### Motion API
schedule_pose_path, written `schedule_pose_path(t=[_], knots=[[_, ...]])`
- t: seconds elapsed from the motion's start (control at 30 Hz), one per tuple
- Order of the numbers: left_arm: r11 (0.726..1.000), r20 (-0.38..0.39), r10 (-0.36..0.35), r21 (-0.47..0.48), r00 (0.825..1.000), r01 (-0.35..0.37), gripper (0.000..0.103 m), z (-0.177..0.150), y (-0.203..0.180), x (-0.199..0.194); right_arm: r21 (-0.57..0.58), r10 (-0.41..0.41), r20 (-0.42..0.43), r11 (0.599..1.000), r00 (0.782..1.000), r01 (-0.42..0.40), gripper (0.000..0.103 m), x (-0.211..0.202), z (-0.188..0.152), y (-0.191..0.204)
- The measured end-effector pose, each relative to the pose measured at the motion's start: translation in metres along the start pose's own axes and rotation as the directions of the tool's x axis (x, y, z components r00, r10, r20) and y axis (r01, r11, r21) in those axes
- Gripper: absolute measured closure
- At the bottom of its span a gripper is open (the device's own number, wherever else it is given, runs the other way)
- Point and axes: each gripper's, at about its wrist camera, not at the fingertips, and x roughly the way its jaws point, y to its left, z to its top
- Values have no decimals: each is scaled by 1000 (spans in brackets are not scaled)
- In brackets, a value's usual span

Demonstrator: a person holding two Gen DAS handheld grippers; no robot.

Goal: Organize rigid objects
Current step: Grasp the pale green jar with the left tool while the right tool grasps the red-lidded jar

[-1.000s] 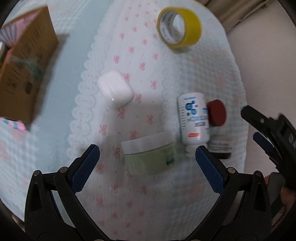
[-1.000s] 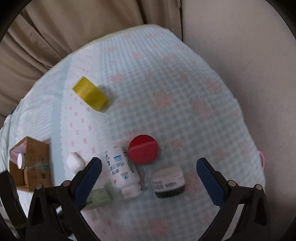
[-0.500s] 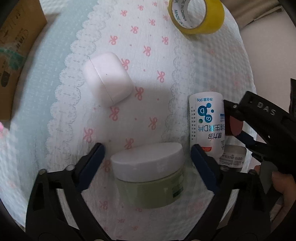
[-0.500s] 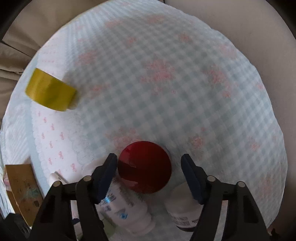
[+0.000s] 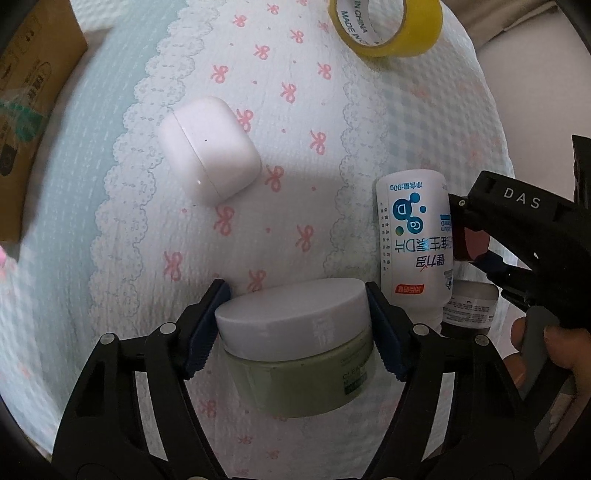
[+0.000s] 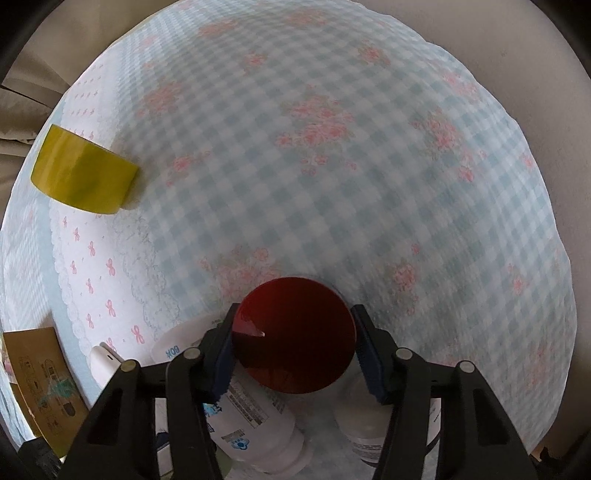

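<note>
The green jar [image 5: 295,354] with its white lid lies tilted on the bow-print cloth [image 5: 258,110], toward the cloth's near edge, between the blue pads of the left gripper [image 5: 295,328]. Its jaws are closing and the pads sit at the lid's sides, apparently touching. The right gripper [image 6: 293,350] is closing around the red-lidded jar [image 6: 295,339], which stands just beside the lying white bottle [image 5: 413,243]; the pads look to be meeting its rim. The step in hand seems to be a double pick-up. Next, each grip should firm up before a straight lift, taking care not to nudge the bottle or the small dark jar [image 5: 469,310] beside it. Readable writing: "MADE IN CHINA" inside the yellow tape roll [image 5: 384,26], "DAS" on the right gripper's body, and "CLEA" on the green jar.
</note>
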Motion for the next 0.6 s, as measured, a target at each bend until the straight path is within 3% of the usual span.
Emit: schedule_pose_path(t=[0.33, 0.6], knots=[[1000, 38, -16, -13, 999, 17, 33, -10, 15, -22, -15, 32, 34, 999, 999, -32, 51, -21, -12, -7], [998, 123, -52, -36, 991, 57, 35, -12, 21, -76, -46, 57, 105, 998, 993, -53, 51, -71, -23, -8]])
